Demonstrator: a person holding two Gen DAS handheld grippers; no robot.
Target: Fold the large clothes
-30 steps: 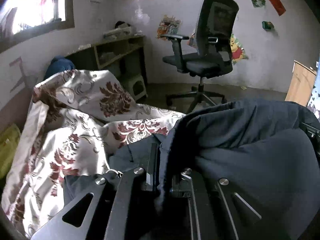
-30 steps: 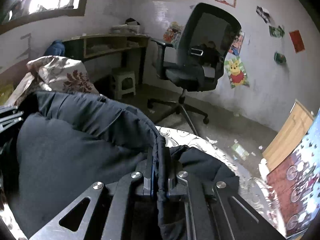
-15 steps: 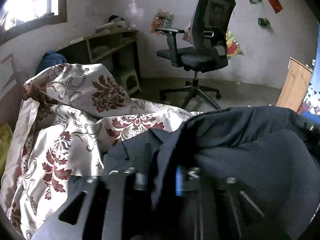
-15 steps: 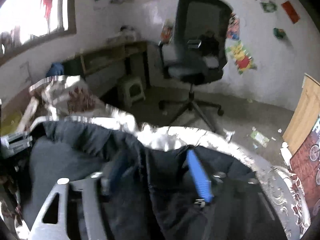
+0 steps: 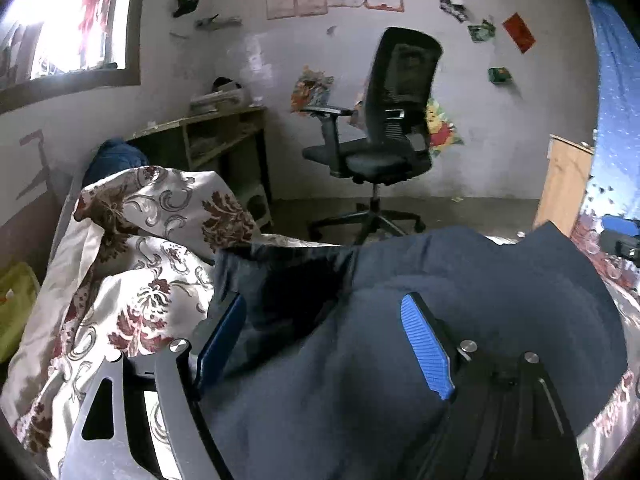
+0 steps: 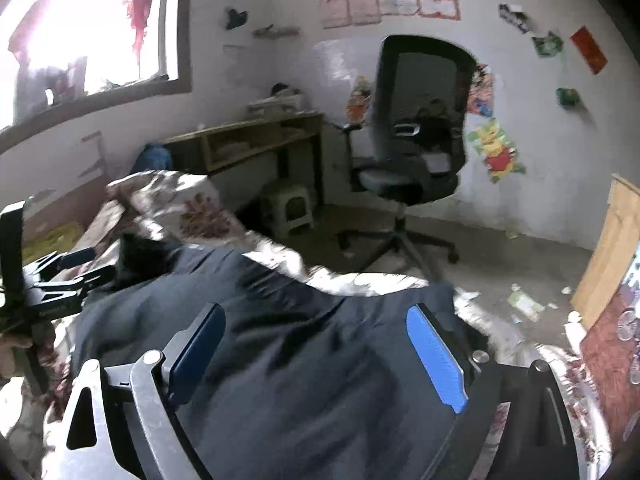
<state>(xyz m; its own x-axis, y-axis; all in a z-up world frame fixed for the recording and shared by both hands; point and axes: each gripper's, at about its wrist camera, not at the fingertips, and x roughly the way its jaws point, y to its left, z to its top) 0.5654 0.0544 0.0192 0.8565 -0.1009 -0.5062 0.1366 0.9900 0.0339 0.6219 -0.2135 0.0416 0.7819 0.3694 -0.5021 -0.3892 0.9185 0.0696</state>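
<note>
A dark navy garment (image 5: pixel 460 280) lies folded on a bed with a floral cover (image 5: pixel 132 280); it also shows in the right wrist view (image 6: pixel 300 320). My left gripper (image 5: pixel 324 340) is open, its blue pads (image 5: pixel 426 344) spread wide just above the cloth, holding nothing. My right gripper (image 6: pixel 320 352) is open too, blue pads (image 6: pixel 436 356) apart over the garment's right part. The left gripper also shows at the left edge of the right wrist view (image 6: pixel 60 272).
A black office chair (image 5: pixel 384 132) stands on the floor beyond the bed. A wooden desk (image 5: pixel 208 136) and a small stool (image 6: pixel 290 208) stand by the wall. A wooden board (image 5: pixel 564 184) leans at the right. A crumpled floral duvet (image 5: pixel 160 200) is heaped at the left.
Both grippers were shut on the navy garment a second ago; both have opened and let it go. The garment has dropped flat onto the bed, and both grippers have lifted slightly.
</note>
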